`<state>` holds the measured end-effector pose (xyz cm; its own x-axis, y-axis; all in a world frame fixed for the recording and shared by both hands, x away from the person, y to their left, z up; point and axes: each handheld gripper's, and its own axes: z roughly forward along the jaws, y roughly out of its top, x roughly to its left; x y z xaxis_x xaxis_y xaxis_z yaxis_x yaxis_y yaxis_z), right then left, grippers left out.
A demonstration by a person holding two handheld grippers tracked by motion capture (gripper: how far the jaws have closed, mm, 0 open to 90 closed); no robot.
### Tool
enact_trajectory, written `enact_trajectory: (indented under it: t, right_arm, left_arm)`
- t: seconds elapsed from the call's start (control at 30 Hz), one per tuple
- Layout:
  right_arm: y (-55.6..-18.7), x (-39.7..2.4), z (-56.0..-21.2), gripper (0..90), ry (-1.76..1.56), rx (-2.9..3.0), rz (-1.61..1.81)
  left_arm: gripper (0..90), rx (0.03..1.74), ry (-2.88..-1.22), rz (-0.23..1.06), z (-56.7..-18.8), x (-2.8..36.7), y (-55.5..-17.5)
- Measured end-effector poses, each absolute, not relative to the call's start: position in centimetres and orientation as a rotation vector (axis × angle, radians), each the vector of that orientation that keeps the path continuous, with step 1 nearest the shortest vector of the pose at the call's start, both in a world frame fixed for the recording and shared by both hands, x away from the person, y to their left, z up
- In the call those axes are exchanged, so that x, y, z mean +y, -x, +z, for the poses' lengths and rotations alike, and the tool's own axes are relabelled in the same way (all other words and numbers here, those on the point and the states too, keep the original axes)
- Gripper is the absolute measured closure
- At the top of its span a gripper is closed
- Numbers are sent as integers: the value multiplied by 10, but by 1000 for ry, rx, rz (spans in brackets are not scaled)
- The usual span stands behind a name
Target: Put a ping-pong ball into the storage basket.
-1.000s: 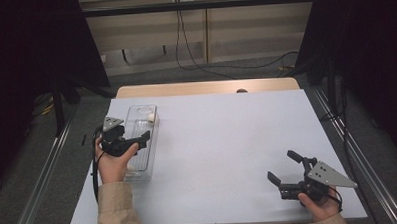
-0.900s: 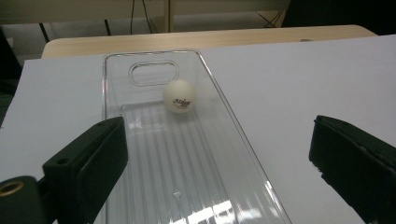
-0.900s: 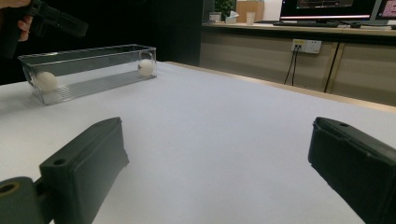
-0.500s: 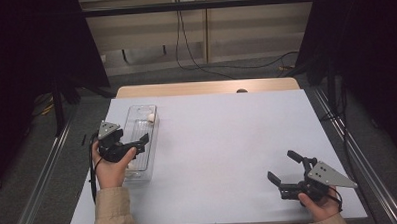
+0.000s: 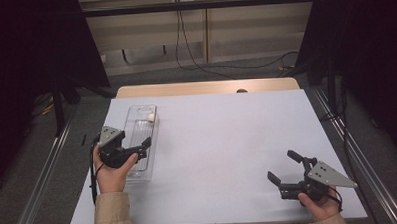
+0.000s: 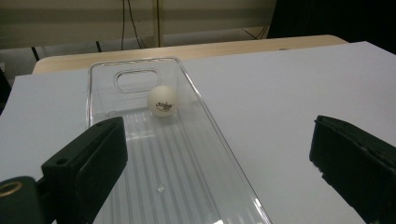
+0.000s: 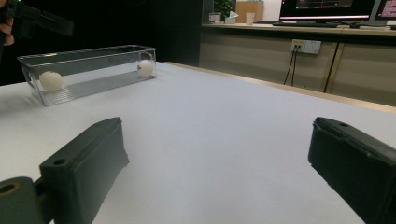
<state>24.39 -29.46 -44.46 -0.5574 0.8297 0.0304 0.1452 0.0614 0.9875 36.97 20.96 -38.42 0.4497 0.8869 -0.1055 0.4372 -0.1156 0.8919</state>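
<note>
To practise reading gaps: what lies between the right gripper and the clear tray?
Nothing: in the high view, bare white table runs from the right gripper to the tray. The right gripper view shows the same bare stretch.

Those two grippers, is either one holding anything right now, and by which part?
Nothing is held. The left gripper hangs open over the clear tray with its white ball; the right gripper is open above the table.

White table point(image 5: 227, 141) sits bare across the middle, its wooden edge point(image 5: 205, 87) at the far side. Black cables point(image 5: 194, 47) dangle down the back wall.
</note>
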Motion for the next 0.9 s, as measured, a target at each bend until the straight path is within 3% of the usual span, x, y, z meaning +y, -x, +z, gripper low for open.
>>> enact_trajectory:
  t: [0.9]
  right_arm:
    - [-244,-295,-444,32,-968,1771,1539]
  left_arm:
    - [24,1057,-1681,574,-396,206,-346]
